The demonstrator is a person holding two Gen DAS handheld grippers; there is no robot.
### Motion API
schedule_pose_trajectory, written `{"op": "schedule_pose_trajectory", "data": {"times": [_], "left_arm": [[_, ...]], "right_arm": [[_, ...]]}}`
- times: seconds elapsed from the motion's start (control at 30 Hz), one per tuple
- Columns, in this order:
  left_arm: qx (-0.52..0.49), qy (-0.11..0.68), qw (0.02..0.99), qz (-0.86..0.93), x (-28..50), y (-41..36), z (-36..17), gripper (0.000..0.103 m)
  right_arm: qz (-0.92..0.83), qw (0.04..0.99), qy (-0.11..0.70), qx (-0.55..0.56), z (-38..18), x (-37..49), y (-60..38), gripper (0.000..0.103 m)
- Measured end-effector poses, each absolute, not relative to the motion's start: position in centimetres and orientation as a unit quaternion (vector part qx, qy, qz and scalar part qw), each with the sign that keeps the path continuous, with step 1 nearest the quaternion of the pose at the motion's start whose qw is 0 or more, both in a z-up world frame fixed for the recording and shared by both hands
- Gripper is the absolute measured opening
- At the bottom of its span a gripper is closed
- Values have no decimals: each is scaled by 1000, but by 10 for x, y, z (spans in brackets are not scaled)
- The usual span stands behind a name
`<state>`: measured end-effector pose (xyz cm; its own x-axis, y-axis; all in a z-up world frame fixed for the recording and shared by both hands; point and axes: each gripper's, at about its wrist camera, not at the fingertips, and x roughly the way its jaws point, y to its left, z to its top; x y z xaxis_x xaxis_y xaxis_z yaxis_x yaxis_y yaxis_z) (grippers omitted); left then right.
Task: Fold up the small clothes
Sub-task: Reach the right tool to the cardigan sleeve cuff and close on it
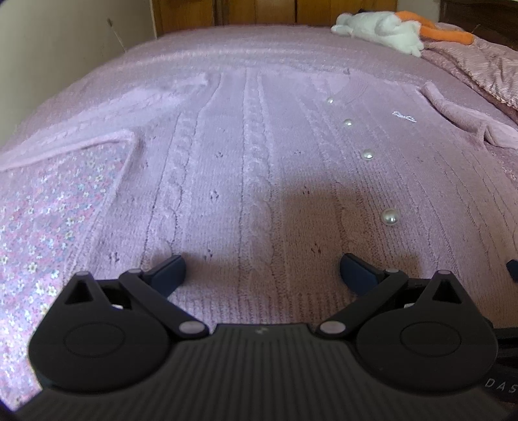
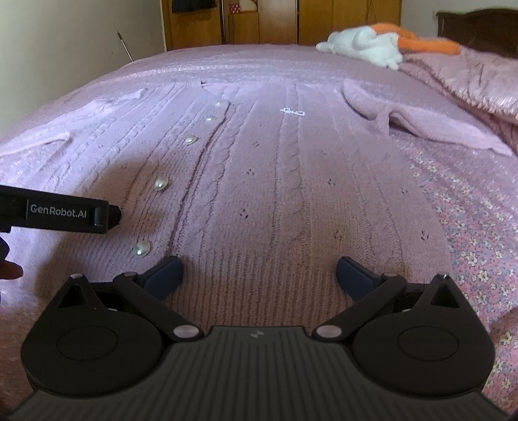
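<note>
A pink cable-knit cardigan (image 1: 259, 155) lies flat, front up, on the bed, with a row of pearl buttons (image 1: 367, 154) and a small glittery bow (image 1: 404, 116). It also shows in the right wrist view (image 2: 285, 181), with its buttons (image 2: 161, 184) and its right sleeve (image 2: 421, 126) folded and rumpled. My left gripper (image 1: 262, 273) is open and empty, low over the hem on the cardigan's left half. My right gripper (image 2: 259, 275) is open and empty over the hem on its right half. The left gripper's body (image 2: 61, 215) shows at the left of the right wrist view.
The pink floral bedspread (image 1: 42, 220) lies under the cardigan and shows at the right in the right wrist view (image 2: 479, 233). A white and orange plush toy (image 1: 385, 30) lies at the far right of the bed. Wooden wardrobe doors (image 2: 278, 22) stand behind.
</note>
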<state>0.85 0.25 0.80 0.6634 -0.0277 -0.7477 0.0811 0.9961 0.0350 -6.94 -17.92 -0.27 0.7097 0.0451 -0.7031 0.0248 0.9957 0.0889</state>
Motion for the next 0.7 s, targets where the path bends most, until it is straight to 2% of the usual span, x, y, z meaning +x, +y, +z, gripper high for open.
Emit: {"op": "schedule_pose_trajectory", "data": {"times": [0.13, 0.4, 0.7], "left_arm": [[27, 440, 897, -24, 19, 1, 17, 103], [29, 436, 899, -26, 26, 1, 32, 103], [13, 431, 902, -14, 36, 6, 48, 103]], "right_arm": [[38, 920, 382, 82, 6, -65, -192, 103], [86, 914, 370, 146, 28, -48, -226, 103], [47, 913, 332, 232, 35, -10, -313, 103]]}}
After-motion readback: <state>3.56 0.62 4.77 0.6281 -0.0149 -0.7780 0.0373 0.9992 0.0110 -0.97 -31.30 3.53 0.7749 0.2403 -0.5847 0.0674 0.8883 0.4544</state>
